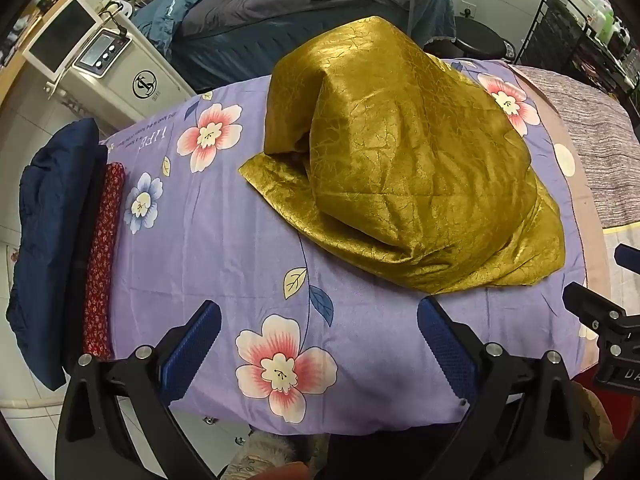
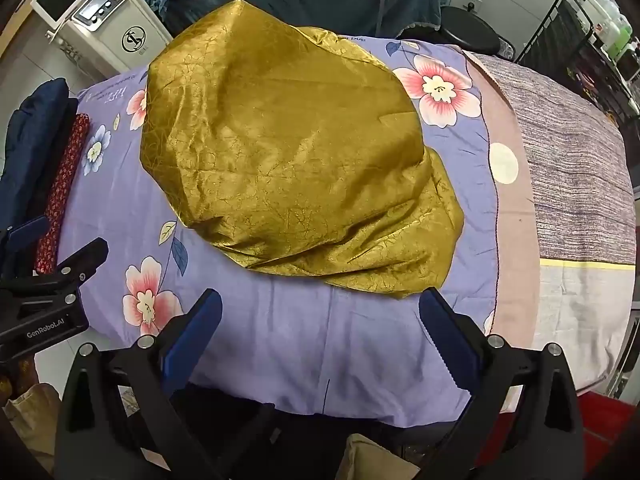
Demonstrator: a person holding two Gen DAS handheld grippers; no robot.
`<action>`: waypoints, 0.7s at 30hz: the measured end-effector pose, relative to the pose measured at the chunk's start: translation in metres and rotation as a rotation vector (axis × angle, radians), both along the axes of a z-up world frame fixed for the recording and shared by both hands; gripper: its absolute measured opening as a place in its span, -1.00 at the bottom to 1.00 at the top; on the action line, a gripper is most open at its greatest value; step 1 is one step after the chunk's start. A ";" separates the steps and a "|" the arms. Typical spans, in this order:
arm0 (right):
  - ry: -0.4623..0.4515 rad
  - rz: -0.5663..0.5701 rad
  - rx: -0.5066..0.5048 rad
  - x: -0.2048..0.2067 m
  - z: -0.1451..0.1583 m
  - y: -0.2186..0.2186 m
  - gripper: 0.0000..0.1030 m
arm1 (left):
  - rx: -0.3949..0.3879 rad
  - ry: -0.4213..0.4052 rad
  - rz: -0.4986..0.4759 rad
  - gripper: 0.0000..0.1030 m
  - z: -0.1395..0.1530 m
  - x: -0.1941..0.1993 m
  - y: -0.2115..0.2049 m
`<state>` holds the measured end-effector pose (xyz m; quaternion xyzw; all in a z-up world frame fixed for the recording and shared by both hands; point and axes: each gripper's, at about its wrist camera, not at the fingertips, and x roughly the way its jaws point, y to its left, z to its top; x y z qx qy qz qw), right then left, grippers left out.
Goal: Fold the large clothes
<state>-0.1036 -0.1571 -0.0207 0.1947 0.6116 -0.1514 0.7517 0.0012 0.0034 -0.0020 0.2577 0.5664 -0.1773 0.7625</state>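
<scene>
Lying in a loose, bunched heap on the lilac flowered sheet [image 1: 224, 240], the gold cloth [image 1: 404, 168] sits toward the far and right part of that sheet, its crackle-patterned surface shiny and creased. A flat flap of the gold cloth spreads out at its left edge in the left wrist view, and another layer pokes out from under its near right edge, resting on the sheet.

The left gripper [image 1: 319, 314] hangs over the sheet on the near side of the gold cloth, pointing steeply down, jaws spread wide with nothing between the blue pads; it is apart from the cloth. The right gripper [image 2: 320, 304] hangs likewise near the cloth's near edge, jaws wide and empty, its right pad just beside the cloth's lowest corner.

Left of the gold cloth, at the sheet's left edge, lie a folded red patterned cloth [image 1: 102, 256] and, just beyond it, a dark blue bundle [image 1: 48, 216]. Right of the gold cloth, past the sheet's border, lies a striped grey-purple cover [image 2: 576, 168].
</scene>
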 end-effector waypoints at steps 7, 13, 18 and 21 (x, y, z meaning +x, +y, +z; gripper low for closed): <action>0.001 0.000 0.005 0.002 0.000 0.000 0.89 | 0.009 -0.002 0.003 0.88 0.000 0.000 0.000; 0.003 0.004 0.007 0.002 -0.002 0.000 0.89 | 0.012 0.004 0.004 0.88 -0.002 0.001 0.001; 0.003 0.001 0.007 0.001 -0.002 0.000 0.89 | 0.011 0.005 0.003 0.88 -0.002 0.001 0.002; 0.002 0.002 0.010 0.001 -0.002 0.000 0.89 | 0.011 0.006 0.003 0.88 -0.002 0.001 0.002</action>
